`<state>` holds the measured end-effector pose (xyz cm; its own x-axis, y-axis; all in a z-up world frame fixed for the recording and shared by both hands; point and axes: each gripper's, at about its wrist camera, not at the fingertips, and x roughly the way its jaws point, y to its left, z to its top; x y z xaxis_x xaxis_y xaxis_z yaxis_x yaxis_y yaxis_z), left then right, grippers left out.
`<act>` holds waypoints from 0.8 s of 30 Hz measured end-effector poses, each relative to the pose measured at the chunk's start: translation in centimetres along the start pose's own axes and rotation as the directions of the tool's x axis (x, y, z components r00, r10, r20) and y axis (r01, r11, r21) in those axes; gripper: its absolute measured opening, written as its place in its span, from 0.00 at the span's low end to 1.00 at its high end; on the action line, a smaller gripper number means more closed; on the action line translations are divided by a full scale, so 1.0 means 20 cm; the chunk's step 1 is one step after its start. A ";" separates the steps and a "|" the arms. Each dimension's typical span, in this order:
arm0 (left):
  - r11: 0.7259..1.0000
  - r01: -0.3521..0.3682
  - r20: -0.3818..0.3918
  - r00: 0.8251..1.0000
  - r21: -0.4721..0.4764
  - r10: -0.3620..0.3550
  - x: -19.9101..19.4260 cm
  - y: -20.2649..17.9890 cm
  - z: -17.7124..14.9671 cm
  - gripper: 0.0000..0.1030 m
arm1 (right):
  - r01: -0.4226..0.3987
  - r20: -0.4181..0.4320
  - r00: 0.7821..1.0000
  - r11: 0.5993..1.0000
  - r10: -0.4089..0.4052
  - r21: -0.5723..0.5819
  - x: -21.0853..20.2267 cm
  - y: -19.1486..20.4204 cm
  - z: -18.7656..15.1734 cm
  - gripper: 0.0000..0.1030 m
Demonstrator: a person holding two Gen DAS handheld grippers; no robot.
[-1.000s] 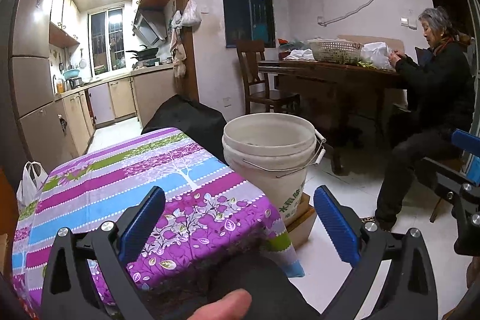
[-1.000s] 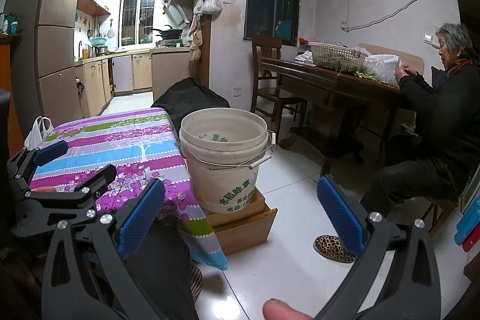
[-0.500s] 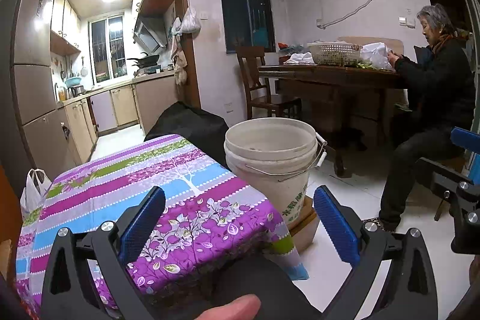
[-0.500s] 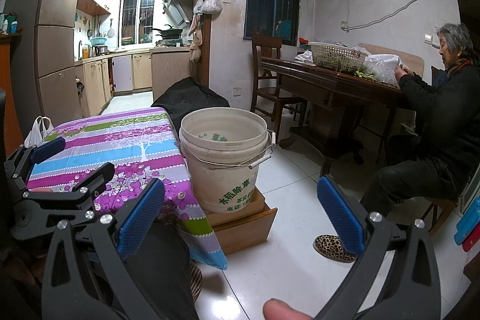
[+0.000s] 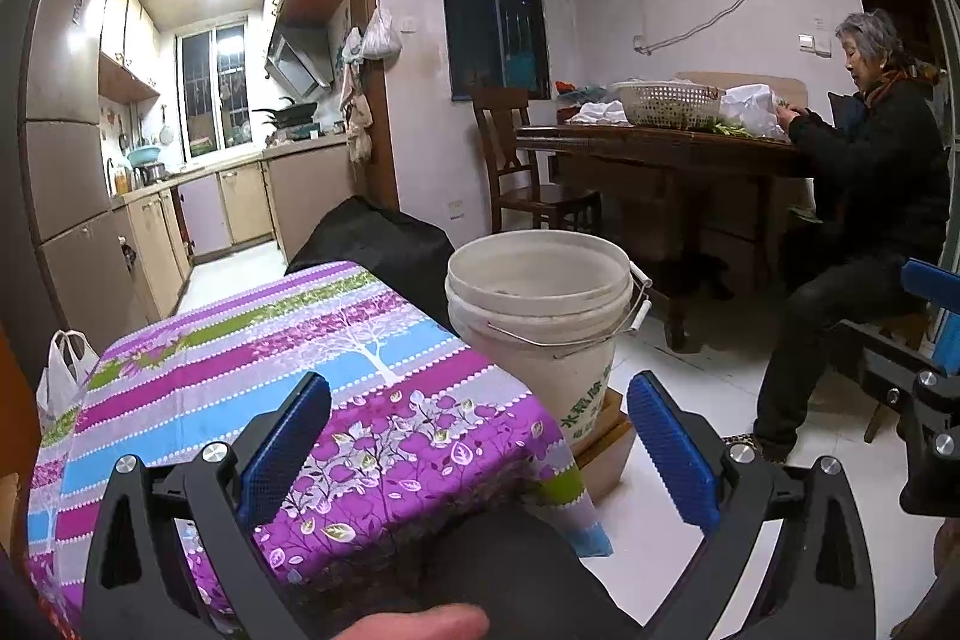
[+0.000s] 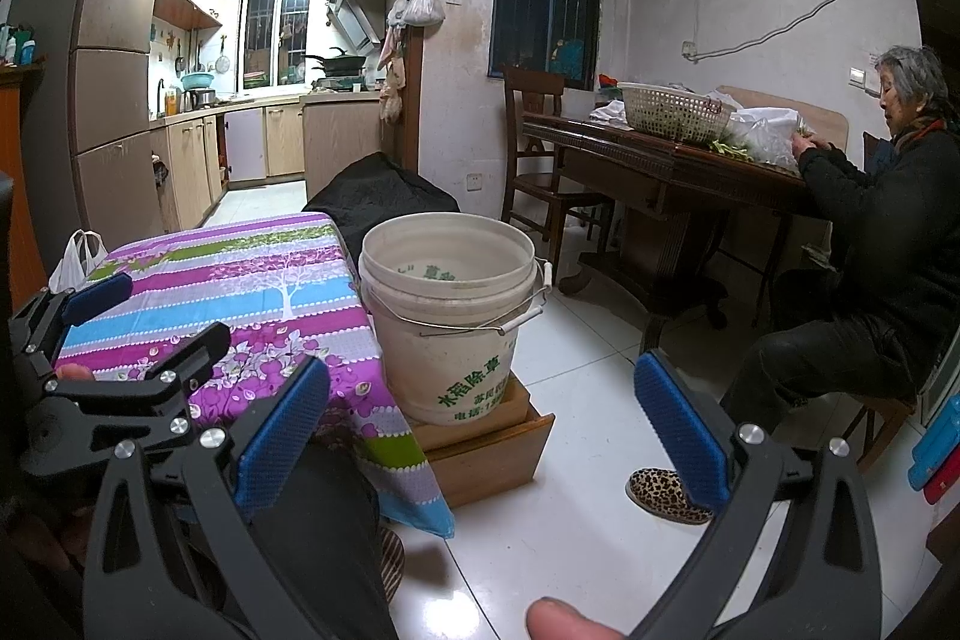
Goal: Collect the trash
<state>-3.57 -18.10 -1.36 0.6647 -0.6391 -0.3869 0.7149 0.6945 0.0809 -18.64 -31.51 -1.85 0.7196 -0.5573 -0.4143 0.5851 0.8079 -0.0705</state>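
A white plastic bucket (image 5: 540, 316) with a wire handle and green lettering stands on a low wooden box (image 6: 492, 448), right beside the table with the purple, blue and green patterned cloth (image 5: 270, 376). My left gripper (image 5: 480, 424) is open above the table's near corner, with nothing between its blue pads. My right gripper (image 6: 480, 400) is open too, held over the white floor in front of the bucket (image 6: 447, 316). The left gripper (image 6: 153, 313) shows at the left of the right wrist view, over the cloth (image 6: 240, 268). I see no loose trash in either view.
A person (image 5: 870, 196) sits at a dark wooden dining table (image 5: 660, 142) on the right, one leopard-print slipper (image 6: 666, 490) on the floor. A black covered object (image 5: 372, 238) stands behind the patterned table. A white plastic bag (image 5: 60, 370) hangs at its far left. The kitchen opens behind.
The left wrist view has drifted slightly, so the bucket and table sit a little differently in frame. The right wrist view is nearly unchanged. Both grippers stay open.
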 end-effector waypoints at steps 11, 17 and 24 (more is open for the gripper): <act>0.999 0.034 0.044 0.998 0.012 -0.035 -0.03 -0.02 -0.01 0.93 | 0.002 0.004 1.000 1.000 -0.002 0.000 0.00 0.01 -0.02 0.95; 0.999 0.045 0.020 0.999 -0.010 -0.045 -0.01 0.01 -0.01 0.92 | 0.003 0.005 1.000 1.000 -0.003 -0.001 0.00 0.01 -0.02 0.95; 1.000 -0.013 -0.043 0.999 0.014 0.013 0.06 0.00 -0.02 0.95 | 0.010 0.009 1.000 1.000 -0.010 0.003 -0.01 0.01 -0.01 0.95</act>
<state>-2.89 -18.65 -2.14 0.6642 -0.6152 -0.4248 0.7093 0.6980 0.0983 -18.62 -31.17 -1.95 0.7168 -0.5671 -0.4057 0.5936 0.8016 -0.0715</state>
